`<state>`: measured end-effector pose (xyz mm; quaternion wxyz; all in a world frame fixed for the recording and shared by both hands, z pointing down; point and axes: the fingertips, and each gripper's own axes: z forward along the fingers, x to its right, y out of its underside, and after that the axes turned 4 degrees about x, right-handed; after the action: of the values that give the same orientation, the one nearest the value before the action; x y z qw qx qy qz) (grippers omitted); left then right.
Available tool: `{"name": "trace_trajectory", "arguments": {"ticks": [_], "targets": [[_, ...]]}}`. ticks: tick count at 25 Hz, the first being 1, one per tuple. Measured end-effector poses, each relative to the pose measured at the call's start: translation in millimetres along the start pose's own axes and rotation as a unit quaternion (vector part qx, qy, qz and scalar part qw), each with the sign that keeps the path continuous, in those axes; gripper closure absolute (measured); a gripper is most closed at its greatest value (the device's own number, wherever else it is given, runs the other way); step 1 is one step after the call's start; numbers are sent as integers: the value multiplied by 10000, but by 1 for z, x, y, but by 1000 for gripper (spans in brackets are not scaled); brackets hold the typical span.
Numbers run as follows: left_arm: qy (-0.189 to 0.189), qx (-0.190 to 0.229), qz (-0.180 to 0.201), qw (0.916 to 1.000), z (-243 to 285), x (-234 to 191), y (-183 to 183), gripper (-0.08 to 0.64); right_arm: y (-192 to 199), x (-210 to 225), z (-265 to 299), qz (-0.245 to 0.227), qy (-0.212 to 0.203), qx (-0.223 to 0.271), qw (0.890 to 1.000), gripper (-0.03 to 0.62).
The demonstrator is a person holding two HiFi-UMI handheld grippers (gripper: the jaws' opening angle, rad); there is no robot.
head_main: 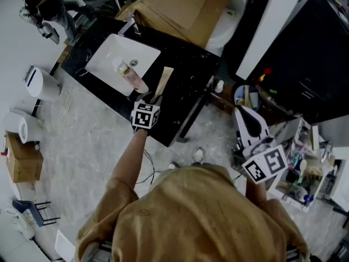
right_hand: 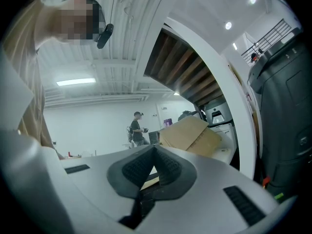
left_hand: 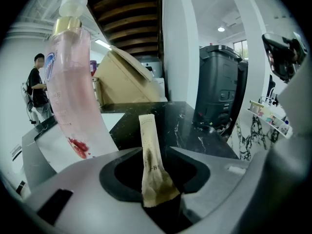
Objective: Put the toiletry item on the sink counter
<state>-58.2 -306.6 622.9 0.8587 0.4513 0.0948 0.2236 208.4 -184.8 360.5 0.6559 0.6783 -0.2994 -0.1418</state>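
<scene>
- One pink pump bottle (head_main: 131,75) stood at the white sink basin (head_main: 106,53).
- Beside the basin, left gripper (left_hand: 151,152) gaped around one beige paper sachet (left_hand: 147,135); right gripper (right_hand: 155,152) was closed.

Loose tan shirt (head_main: 202,217), short sleeves (head_main: 117,192)

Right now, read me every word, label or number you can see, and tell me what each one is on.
No text here reads clearly.
Paper sachet: dark print down its middle, too blurred to read.
Pink pump bottle: blue label patch, too blurred to read.
Left marker cube and right marker cube: black-and-white square patterns only, no words.
</scene>
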Motion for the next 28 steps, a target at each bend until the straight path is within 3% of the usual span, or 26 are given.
{"name": "trace_trajectory", "arguments": {"ticks": [6,23,28], "targets": [[-19,152,5,9999,-7,2,-7,357,2,-5,-6,-1,12,7,10000,591],[26,469,-17,9989,-52,1,-12,350,8,-42,-3,27,-252,-110,9996,591],[10,683,-258,9973,-66,-2,-14,350,12,-59,4,39,-360,-189,9992,591]]}}
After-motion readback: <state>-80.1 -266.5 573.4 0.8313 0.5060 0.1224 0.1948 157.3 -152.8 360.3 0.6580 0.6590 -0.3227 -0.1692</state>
